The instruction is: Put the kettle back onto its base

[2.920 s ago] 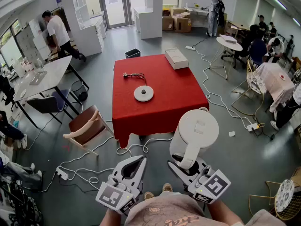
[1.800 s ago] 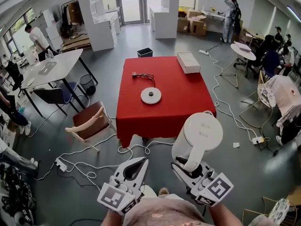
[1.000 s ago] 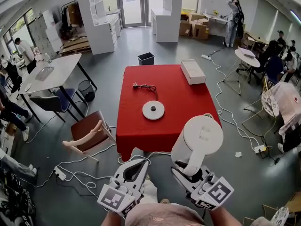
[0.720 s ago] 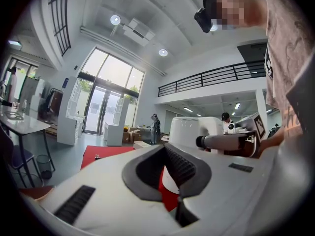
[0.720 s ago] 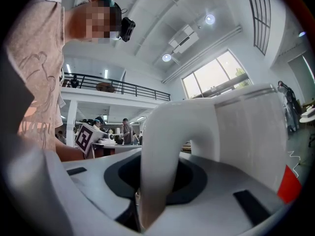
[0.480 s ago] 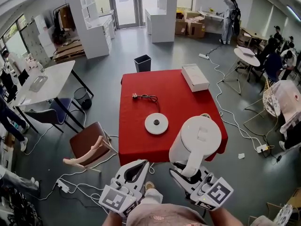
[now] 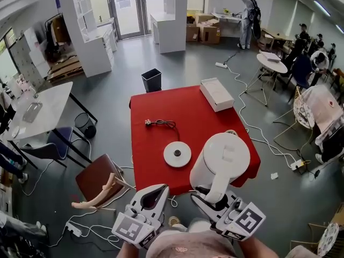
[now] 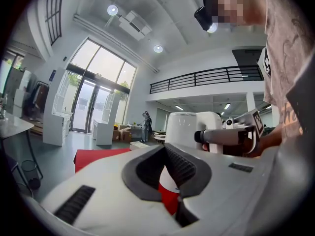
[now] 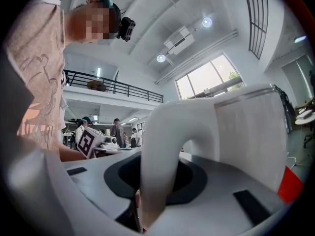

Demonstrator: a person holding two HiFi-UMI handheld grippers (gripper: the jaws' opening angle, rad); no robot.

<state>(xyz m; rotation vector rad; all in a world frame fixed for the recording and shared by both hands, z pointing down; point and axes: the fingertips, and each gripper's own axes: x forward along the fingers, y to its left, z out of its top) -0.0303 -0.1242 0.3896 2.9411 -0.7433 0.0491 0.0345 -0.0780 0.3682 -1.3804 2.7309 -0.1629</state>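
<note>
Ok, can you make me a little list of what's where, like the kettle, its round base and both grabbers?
Kettle: white, lid shut, carried in the air, not on its base
Right gripper: shut on the kettle's handle
Left gripper: shut, nothing in it
Base: white disc on the red table, nothing on it
Also on the table: black cord with a plug, white box at the far corner

kettle [image 7: 220, 157] 1 | base [image 7: 177, 154] 1 | red table [image 7: 199, 122] 1 | white box [image 7: 216, 94] 1 | black bin [image 7: 151, 80] 1
</note>
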